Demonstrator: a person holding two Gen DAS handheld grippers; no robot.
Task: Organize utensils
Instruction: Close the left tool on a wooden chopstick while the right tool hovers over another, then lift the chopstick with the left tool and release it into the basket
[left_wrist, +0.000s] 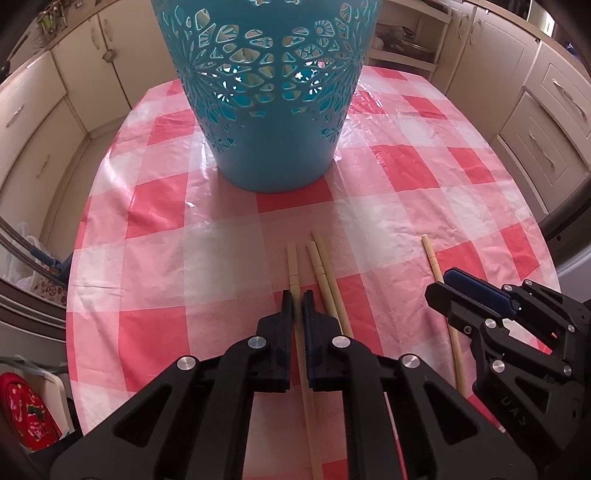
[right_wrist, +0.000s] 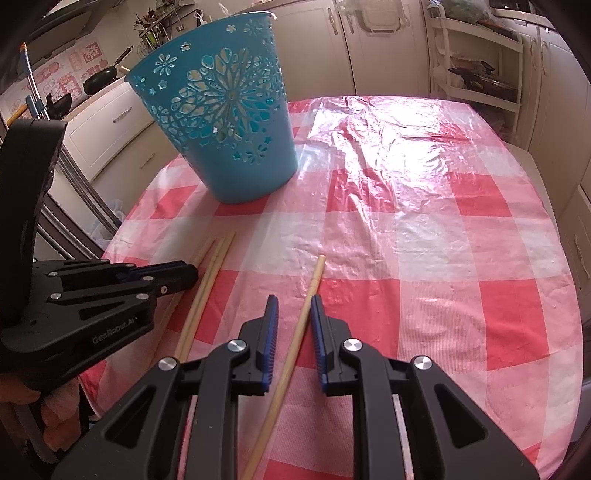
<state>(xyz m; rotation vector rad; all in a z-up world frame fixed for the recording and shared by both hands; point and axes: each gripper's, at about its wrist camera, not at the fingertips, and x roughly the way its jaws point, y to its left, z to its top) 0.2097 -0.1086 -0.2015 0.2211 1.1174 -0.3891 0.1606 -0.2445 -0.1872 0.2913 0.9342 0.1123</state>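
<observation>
- My left gripper (left_wrist: 297, 295) sits low in the middle of its own view, jaws pinched narrow on 1 chopstick (left_wrist: 294, 266) that runs between the pads and lies on the checked tablecloth (left_wrist: 406, 221).
- Just right of it in that view lie 2 more chopsticks (left_wrist: 323, 266), side by side and touching.
- My right gripper (right_wrist: 293, 301) is at the bottom centre of its view, jaws a little apart around a 4th chopstick (right_wrist: 314, 280); the gaps on both sides show the pads are not pressing it.
- In the right wrist view, the side of the left gripper at the lower left reads "GenRobot.AI".
- Further up, the blue cut-out basket (right_wrist: 229, 122) stands upright on the cloth, upper left in the right wrist view and top centre in the left.
- At the far upper left of the right wrist view, red and white wall stickers (right_wrist: 70, 79) carry characters too small to read.
</observation>
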